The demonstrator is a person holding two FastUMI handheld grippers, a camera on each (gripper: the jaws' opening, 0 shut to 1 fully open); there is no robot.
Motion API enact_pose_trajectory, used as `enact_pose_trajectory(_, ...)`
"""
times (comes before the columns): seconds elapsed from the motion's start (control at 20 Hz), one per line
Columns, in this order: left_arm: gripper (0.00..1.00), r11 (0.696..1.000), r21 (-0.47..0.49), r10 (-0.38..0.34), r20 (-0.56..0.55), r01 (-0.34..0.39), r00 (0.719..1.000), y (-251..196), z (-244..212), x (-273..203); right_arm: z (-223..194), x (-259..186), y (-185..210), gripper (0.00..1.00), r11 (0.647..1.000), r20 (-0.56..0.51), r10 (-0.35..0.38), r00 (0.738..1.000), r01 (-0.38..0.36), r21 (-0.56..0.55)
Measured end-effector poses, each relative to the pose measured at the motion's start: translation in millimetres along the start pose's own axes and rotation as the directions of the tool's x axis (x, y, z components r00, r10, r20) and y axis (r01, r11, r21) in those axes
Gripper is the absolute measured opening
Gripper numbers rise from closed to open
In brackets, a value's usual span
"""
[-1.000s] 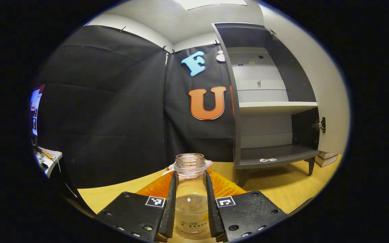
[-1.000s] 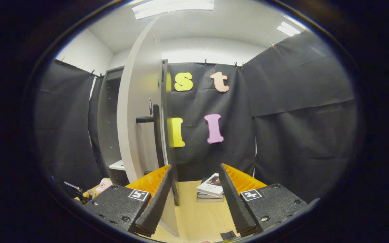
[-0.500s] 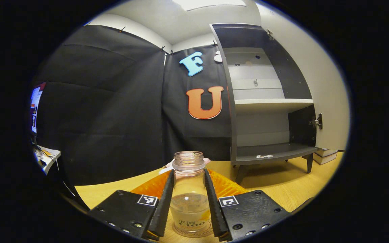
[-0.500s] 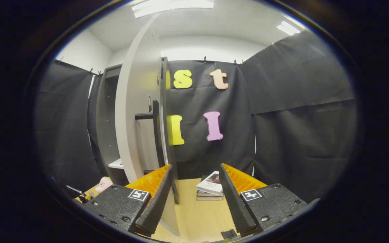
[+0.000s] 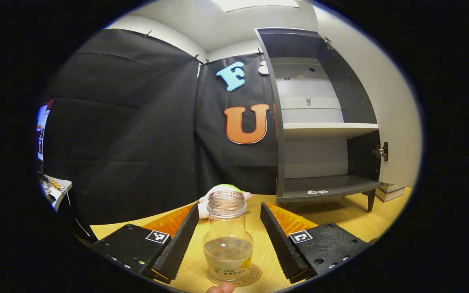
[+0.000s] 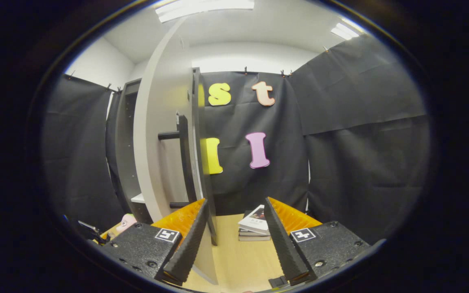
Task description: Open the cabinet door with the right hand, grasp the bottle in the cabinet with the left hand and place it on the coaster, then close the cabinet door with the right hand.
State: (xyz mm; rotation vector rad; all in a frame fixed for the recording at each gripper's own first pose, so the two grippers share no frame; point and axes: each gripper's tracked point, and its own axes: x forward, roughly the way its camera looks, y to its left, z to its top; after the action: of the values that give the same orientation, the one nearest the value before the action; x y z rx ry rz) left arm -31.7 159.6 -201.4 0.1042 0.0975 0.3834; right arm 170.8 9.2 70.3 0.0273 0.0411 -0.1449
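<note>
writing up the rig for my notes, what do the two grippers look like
Both look alike. The left gripper and right gripper each have two long, wedge-shaped fingers with ridged inner faces, mounted on black, textured blocks fastened with screws. Each block carries a small square black-and-white marker tag. Orange ribbed plastic sits behind the fingers. No cables or sleeves can be seen.

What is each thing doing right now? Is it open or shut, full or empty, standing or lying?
Bottle: upright on the coaster, no cap, partly filled.
Left gripper: open, fingers clear of the bottle.
Right gripper: open, holding nothing.
Cabinet door: open.
Cabinet: shelves bare except small bits on the bottom one.
Books: stacked flat.
</note>
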Motion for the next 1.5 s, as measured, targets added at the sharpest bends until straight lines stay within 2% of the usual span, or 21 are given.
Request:
enact_pose_trajectory(0.1,0.93,1.000,-0.002,0.018,-0.006,-0.018,1.000,4.3,13.3,0.5,6.6,1.6,-3.2,0.84,1.000,0.016,-0.003,1.000,0.003,-0.002)
enact_pose_trajectory(0.25,0.95,1.000,-0.015,-0.015,-0.034,0.015,0.999,-2.3,33.7,-3.4,11.0,11.3,-5.9,0.84,1.000,0.037,0.003,0.999,-0.002,-0.019)
enact_pose_trajectory(0.5,0.95,0.992,0.063,-0.113,0.030,0.111,0.993,-17.6,106.8,-11.7,14.0,21.9,-5.6,0.84,0.996,0.064,-0.007,0.998,0.012,-0.088)
enact_pose_trajectory(0.6,0.95,0.983,0.073,-0.173,0.038,0.170,0.984,-31.0,136.8,-15.5,18.5,23.4,-4.6,0.85,0.996,0.077,0.003,0.997,0.004,-0.092)
enact_pose_trajectory(0.75,0.95,0.966,0.048,-0.251,-0.043,0.252,0.967,-49.6,156.6,-24.0,17.8,22.3,2.8,0.85,0.995,0.085,0.050,0.995,-0.042,-0.088)
enact_pose_trajectory(0.85,0.94,0.958,0.009,-0.286,-0.032,0.286,0.958,-55.6,175.1,-36.2,20.3,23.1,5.4,0.82,0.994,0.097,0.074,0.992,-0.067,-0.082)
enact_pose_trajectory(0.95,0.93,0.960,0.013,-0.279,-0.002,0.279,0.960,-52.1,188.6,-38.6,18.4,23.3,8.5,0.81,0.995,0.094,0.094,0.991,-0.090,-0.046)
enact_pose_trajectory(1.0,0.94,0.961,0.021,-0.277,0.007,0.277,0.961,-51.4,191.2,-38.4,18.3,22.4,9.9,0.77,0.995,0.095,0.101,0.990,-0.099,-0.027)
enact_pose_trajectory(1.05,0.94,0.960,0.028,-0.279,0.004,0.279,0.960,-51.7,190.2,-39.6,18.1,21.9,11.1,0.81,0.995,0.094,0.102,0.990,-0.101,-0.012)
enact_pose_trajectory(1.15,0.94,0.957,0.029,-0.290,-0.005,0.290,0.957,-54.7,186.0,-43.2,17.1,21.6,18.8,0.81,0.993,0.097,0.120,0.988,-0.120,-0.003)
enact_pose_trajectory(1.25,0.94,0.954,0.030,-0.299,-0.011,0.299,0.954,-55.9,185.0,-46.0,15.5,21.7,33.6,0.78,0.987,0.095,0.162,0.982,-0.162,-0.010)
enact_pose_trajectory(1.3,0.93,0.949,0.023,-0.313,-0.022,0.313,0.949,-59.0,180.4,-48.9,14.0,22.7,42.4,0.71,0.982,0.085,0.187,0.979,-0.187,-0.003)
enact_pose_trajectory(1.35,0.94,0.944,0.008,-0.331,-0.026,0.331,0.943,-62.7,178.9,-51.9,12.0,21.8,54.0,0.78,0.977,0.076,0.215,0.974,-0.215,-0.002)
enact_pose_trajectory(1.5,0.94,0.942,-0.007,-0.336,-0.027,0.336,0.941,-59.7,180.9,-55.2,9.3,23.6,98.9,0.78,0.952,0.069,0.305,0.950,-0.305,0.001)
